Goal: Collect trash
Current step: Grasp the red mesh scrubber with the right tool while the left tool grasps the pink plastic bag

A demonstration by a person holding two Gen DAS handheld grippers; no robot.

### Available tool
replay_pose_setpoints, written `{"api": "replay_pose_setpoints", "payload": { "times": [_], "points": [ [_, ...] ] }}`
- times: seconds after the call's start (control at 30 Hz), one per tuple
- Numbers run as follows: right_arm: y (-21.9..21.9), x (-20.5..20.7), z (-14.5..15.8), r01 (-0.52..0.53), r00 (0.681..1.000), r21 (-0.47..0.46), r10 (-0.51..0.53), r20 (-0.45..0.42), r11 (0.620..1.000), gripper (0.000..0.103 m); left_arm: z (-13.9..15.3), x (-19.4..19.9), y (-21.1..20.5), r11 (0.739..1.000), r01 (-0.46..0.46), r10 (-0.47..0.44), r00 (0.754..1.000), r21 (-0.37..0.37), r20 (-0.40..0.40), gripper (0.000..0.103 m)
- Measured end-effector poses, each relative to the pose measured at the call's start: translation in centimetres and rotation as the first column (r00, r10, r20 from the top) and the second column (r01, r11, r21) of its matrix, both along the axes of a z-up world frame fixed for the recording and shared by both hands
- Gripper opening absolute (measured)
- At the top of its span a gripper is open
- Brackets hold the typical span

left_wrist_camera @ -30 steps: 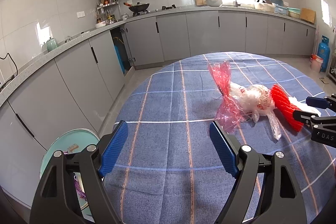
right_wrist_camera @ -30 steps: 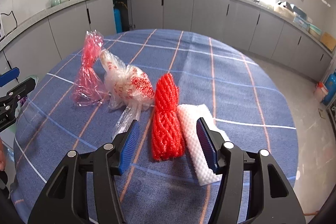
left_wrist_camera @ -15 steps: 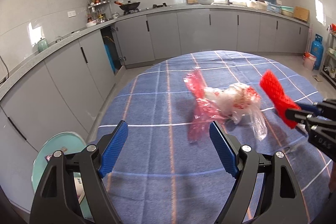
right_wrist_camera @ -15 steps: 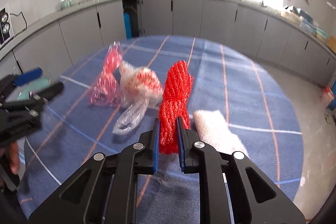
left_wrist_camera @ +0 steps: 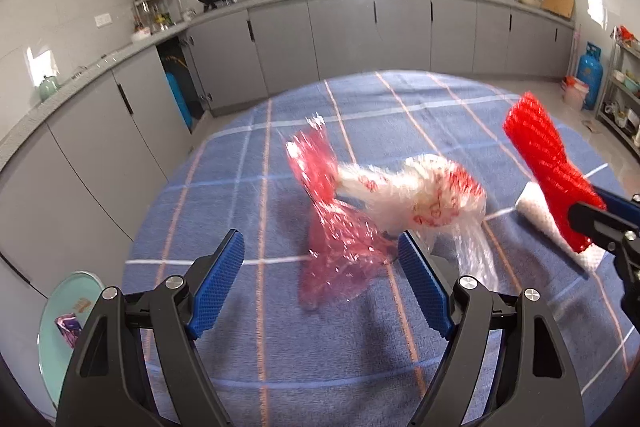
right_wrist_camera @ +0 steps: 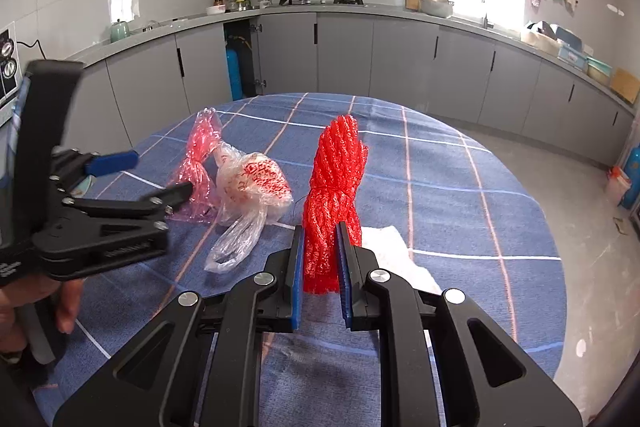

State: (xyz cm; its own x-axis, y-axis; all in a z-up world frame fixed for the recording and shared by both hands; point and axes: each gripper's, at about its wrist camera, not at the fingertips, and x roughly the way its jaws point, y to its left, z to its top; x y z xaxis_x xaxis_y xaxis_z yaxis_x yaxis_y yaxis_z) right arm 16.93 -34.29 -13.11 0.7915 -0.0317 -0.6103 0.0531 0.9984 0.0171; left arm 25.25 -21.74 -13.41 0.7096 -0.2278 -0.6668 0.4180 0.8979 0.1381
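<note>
My right gripper (right_wrist_camera: 320,229) is shut on a red mesh net (right_wrist_camera: 334,179), held upright just above the blue checked tablecloth (right_wrist_camera: 460,187); the left wrist view shows the net (left_wrist_camera: 540,155) at far right. A white foam sheet (right_wrist_camera: 396,251) lies under it. A crumpled pink plastic bag (left_wrist_camera: 340,267) and a clear bag with red print (left_wrist_camera: 424,191) lie together mid-table. My left gripper (left_wrist_camera: 320,241) hovers over the pink bag's near end. Its jaws are wide apart and closing slightly, and the pads touch nothing. The right wrist view has this gripper (right_wrist_camera: 160,174) beside the pink bag (right_wrist_camera: 198,155).
A teal round bin (left_wrist_camera: 60,327) with a purple wrapper inside stands on the floor past the table's left edge. Grey kitchen cabinets (left_wrist_camera: 340,39) ring the room. A blue gas cylinder (left_wrist_camera: 592,75) stands at the far right. A person's hand (right_wrist_camera: 24,303) holds the left gripper.
My right gripper closed on the red mesh net and lifted it off the cloth. My left gripper moved toward the pink bag, which now lies between and just beyond its fingers.
</note>
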Motion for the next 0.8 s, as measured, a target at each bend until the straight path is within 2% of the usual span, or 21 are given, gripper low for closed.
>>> {"api": "replay_pose_setpoints", "payload": {
  "times": [0.03,0.1,0.13,0.2,0.27,0.47,0.8],
  "points": [
    [0.1,-0.1,-0.1,-0.002,1.000,0.000,0.002,0.001,1.000,0.016,-0.3,0.1,0.0,1.000,0.002,-0.002,1.000,0.001,-0.012,0.072],
    [0.3,-0.1,-0.4,-0.009,1.000,0.001,0.009,-0.001,1.000,0.016,-0.9,0.5,-0.1,1.000,0.012,-0.012,0.999,0.000,-0.053,0.051],
    [0.4,-0.1,-0.5,-0.012,1.000,0.004,0.012,-0.004,1.000,0.016,-1.1,0.7,-0.1,1.000,0.022,-0.023,0.997,-0.010,-0.076,0.045],
    [0.5,0.0,-0.6,-0.015,1.000,0.008,0.015,-0.008,1.000,0.016,-1.2,0.7,-0.3,0.999,0.040,-0.041,0.995,-0.010,-0.090,0.020],
    [0.5,-0.2,-0.4,-0.014,1.000,0.003,0.014,-0.002,1.000,0.016,-1.3,0.5,-0.3,0.999,0.052,-0.053,0.994,-0.006,-0.096,0.004],
    [1.2,-0.8,-0.2,-0.021,1.000,0.002,0.021,0.008,1.000,0.016,0.0,-1.0,1.3,0.999,0.044,-0.046,0.997,-0.022,-0.064,0.002],
    [3.9,-1.3,1.5,-0.083,0.994,0.005,0.082,0.067,0.997,0.016,3.7,-5.4,6.9,0.999,0.005,-0.002,0.998,-0.037,0.067,0.002]
  ]
}}
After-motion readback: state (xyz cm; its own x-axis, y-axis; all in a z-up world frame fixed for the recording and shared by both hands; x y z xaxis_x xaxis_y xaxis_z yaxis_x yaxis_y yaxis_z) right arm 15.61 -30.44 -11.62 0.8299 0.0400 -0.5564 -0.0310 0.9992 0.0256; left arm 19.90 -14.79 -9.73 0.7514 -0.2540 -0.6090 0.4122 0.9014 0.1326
